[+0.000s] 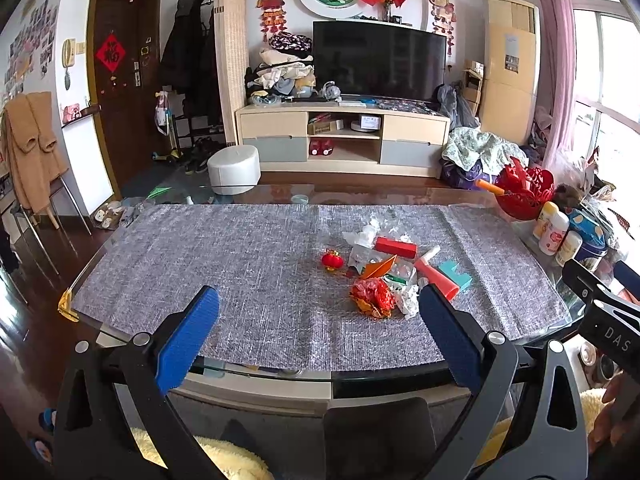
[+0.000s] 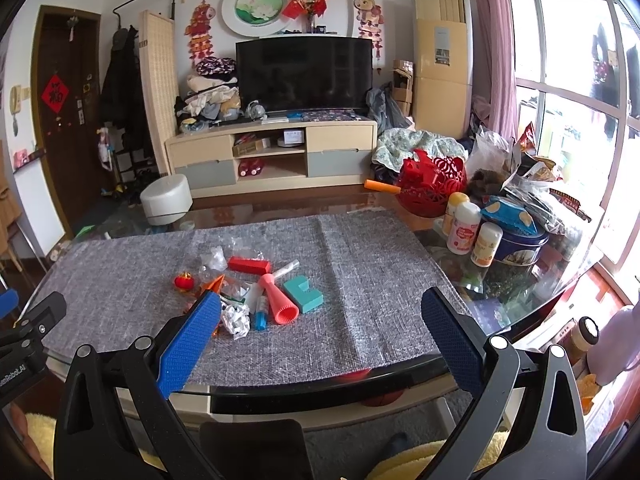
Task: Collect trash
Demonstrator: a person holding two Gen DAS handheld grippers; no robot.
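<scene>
A pile of trash lies on the grey mat [image 1: 240, 264] on the glass table: crumpled white paper [image 1: 408, 300], a red and gold wrapper [image 1: 372, 298], clear plastic [image 1: 366, 236], an orange paper piece [image 1: 378, 268]. Mixed in are a red block [image 1: 396, 247], a coral cone [image 1: 438, 280], a teal block [image 1: 456, 274] and a small red lantern [image 1: 332, 260]. The pile also shows in the right wrist view [image 2: 248, 292]. My left gripper [image 1: 316, 312] is open and empty above the table's near edge, left of the pile. My right gripper [image 2: 320, 312] is open and empty, right of the pile.
A red basket [image 2: 434, 188], white bottles [image 2: 464, 228], a blue tin [image 2: 516, 248] and plastic bags [image 2: 532, 184] crowd the table's right end. A white stool [image 2: 166, 200] and a TV cabinet [image 2: 272, 152] stand beyond the table. A chair back [image 1: 380, 436] is below the grippers.
</scene>
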